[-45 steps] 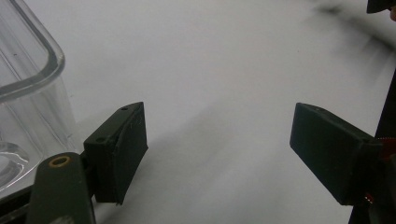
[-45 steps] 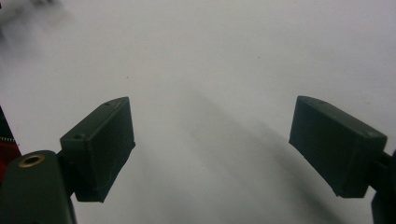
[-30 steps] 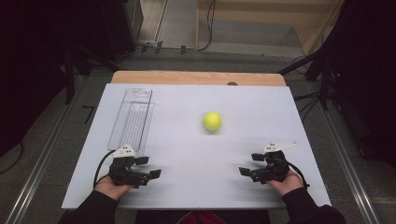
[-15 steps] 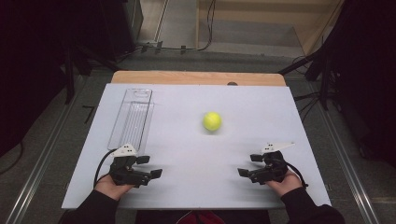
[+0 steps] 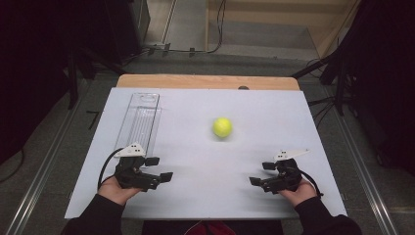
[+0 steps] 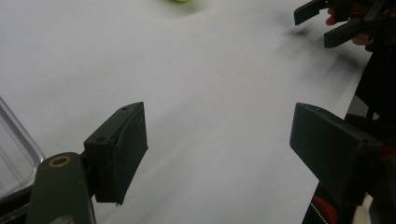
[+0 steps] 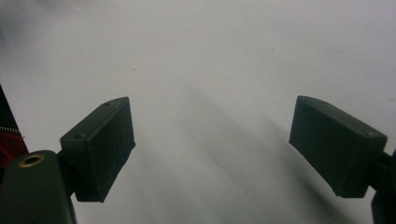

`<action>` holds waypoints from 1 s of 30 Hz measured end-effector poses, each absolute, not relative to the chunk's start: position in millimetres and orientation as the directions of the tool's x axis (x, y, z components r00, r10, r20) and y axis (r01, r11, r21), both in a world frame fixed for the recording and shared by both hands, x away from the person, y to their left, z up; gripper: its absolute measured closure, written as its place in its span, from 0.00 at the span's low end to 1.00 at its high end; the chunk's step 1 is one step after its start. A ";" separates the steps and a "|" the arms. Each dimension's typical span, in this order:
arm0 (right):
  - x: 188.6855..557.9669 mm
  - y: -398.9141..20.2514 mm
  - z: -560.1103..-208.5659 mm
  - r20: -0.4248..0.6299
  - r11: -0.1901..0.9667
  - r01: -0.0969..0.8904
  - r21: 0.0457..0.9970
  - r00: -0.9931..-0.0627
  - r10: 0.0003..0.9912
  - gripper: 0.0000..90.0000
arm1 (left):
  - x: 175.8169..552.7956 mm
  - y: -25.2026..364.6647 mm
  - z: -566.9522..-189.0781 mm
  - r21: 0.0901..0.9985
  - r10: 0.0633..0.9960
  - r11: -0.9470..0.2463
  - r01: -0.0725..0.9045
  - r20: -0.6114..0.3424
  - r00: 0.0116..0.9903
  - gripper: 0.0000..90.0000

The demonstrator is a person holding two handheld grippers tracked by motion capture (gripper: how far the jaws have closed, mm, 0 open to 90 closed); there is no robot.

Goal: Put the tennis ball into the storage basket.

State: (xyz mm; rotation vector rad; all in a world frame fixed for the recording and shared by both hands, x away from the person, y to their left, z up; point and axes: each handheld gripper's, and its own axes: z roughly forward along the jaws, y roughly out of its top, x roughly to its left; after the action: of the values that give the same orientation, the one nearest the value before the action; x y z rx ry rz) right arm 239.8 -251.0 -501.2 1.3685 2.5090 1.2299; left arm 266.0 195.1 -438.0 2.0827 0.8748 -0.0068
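A yellow-green ball (image 5: 222,127) sits alone near the middle of a white table (image 5: 195,205), a little toward the far side. It is round, so it has no long axis and can be approached from any side.

To the ball's left, well apart from it, a clear plastic tray (image 5: 139,120) lies with its long axis running from near to far, along the table's left part.

Both grippers are at the near edge, one on each side, and the ball lies ahead of them and between them. From the left gripper (image 5: 159,169) the ball lies forward and to the right. From the right gripper (image 5: 259,174) it lies forward and to the left. Neither one looks clearly closer, and neither touches the ball.

In the left gripper view the jaws stand apart with nothing but bare table between them. The ball's lower edge (image 6: 180,1) peeks in at the top, and the tray's corner (image 6: 14,140) is at the left. In the right gripper view the jaws are likewise spread and empty over the table.
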 end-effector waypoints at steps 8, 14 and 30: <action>239.6 -250.3 -501.3 0.319 0.305 0.696 0.650 -0.614 0.722 0.14 | 278.2 179.4 -426.8 0.705 0.563 -0.411 0.578 -0.303 0.769 0.22; 239.3 -250.4 -501.3 0.314 0.303 0.696 0.651 -0.611 0.726 0.14 | 285.2 169.2 -427.7 0.703 0.567 -0.432 0.565 -0.276 0.776 0.22; 239.4 -250.2 -501.2 0.312 0.307 0.695 0.650 -0.612 0.727 0.14 | 302.4 142.1 -427.5 0.688 0.534 -0.466 0.556 -0.283 0.797 0.00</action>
State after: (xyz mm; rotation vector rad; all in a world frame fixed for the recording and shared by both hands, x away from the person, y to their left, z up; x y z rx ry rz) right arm 239.4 -250.2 -501.2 1.3650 2.5064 1.2131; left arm 302.4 142.1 -427.5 2.1586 0.8023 -0.0348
